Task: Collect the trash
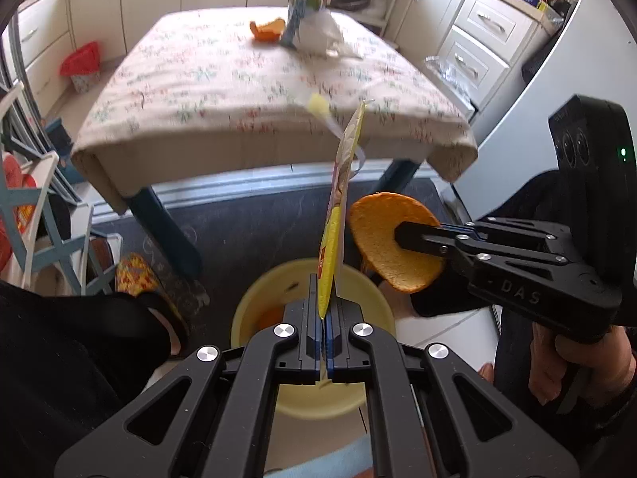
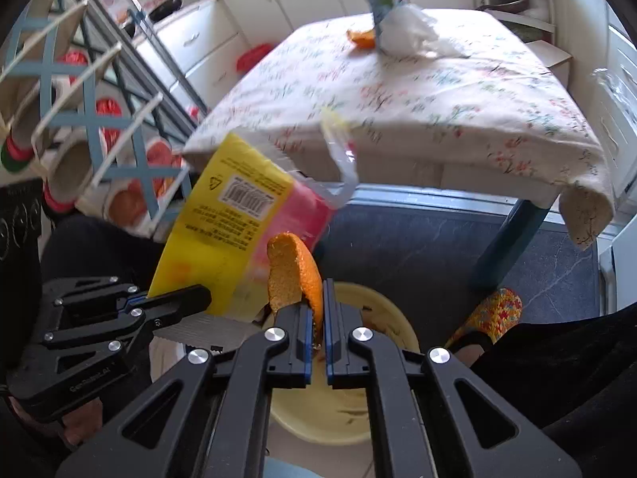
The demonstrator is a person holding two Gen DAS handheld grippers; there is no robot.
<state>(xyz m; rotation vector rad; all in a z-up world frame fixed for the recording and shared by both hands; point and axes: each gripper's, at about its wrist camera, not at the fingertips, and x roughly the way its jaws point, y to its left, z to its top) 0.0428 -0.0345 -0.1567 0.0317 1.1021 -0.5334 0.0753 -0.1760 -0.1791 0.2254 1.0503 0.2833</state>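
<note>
We see the left tool (image 1: 326,330) clamped on the lower edge of a yellow wrapper (image 1: 336,215), whose long axis runs upward, away from the jaws, above the yellow bin (image 1: 254,302). The right tool (image 2: 317,318) grips an orange peel (image 2: 294,275) by its lower rim, the peel standing upright over the same bin. On the worktop (image 1: 223,79) a carton (image 1: 304,4), a white bag (image 1: 320,34) and another peel (image 1: 268,30) appear blurred. The bin's contents are largely hidden.
</note>
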